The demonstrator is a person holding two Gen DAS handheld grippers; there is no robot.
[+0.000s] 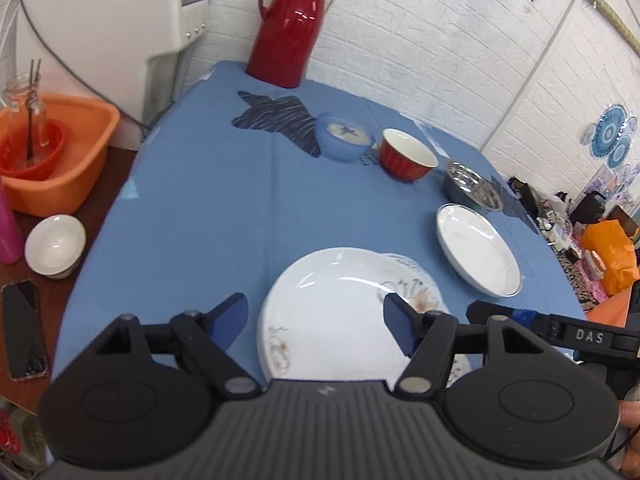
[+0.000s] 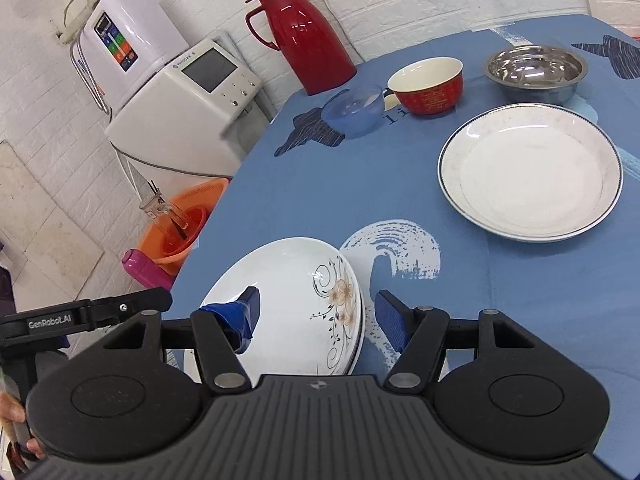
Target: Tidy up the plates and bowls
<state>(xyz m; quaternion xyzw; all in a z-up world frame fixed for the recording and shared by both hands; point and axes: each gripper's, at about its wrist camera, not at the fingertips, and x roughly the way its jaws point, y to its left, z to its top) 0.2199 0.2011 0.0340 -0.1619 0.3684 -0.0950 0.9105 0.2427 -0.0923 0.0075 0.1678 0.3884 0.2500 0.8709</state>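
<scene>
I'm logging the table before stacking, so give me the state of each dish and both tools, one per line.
Left tool: open, empty.
Right tool: open, empty.
Floral plates: stacked, upright.
Blue-rimmed plate: upright, empty, alone.
Steel bowl: upright, empty.
Red bowl: upright, empty.
Blue bowl: upright, tilted.
Red thermos: standing, lid closed.

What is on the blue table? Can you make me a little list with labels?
Near plates: floral plates, stacked, by the table edge
Other plate: blue-rimmed plate, alone, empty
Bowls: blue bowl, red bowl, steel bowl, in a row
Behind bowls: red jug, upright
Cover: blue tablecloth
Left gripper: open, over the floral plates
Right gripper: open, astride the stack's rim
Off the cloth: white bowl, phone, orange basin
</scene>
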